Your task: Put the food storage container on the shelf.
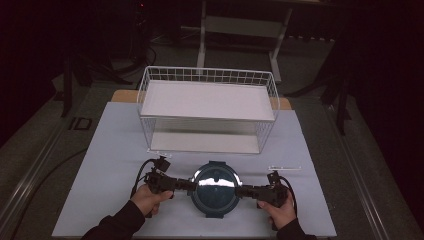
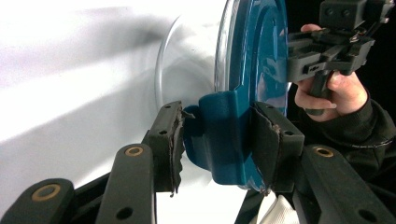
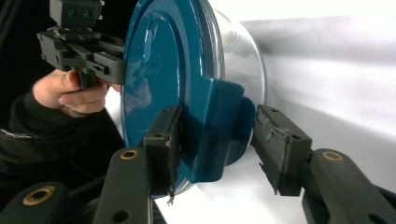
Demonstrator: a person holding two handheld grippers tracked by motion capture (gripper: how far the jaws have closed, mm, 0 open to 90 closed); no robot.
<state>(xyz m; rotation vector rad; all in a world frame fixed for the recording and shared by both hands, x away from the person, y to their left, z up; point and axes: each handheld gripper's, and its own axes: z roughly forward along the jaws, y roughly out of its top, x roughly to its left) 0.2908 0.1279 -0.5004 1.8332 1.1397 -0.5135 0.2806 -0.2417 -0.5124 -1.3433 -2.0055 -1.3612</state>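
Unlabelled teal-lidded container (image 1: pixel 216 187) between claws

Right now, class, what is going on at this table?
A person holds a gripper in each hand at opposite sides of a round glass container with a teal lid on the white table. The left gripper is clamped on one lid clasp. The right gripper straddles the opposite clasp, one finger still clear of it. A white wire rack stands behind.
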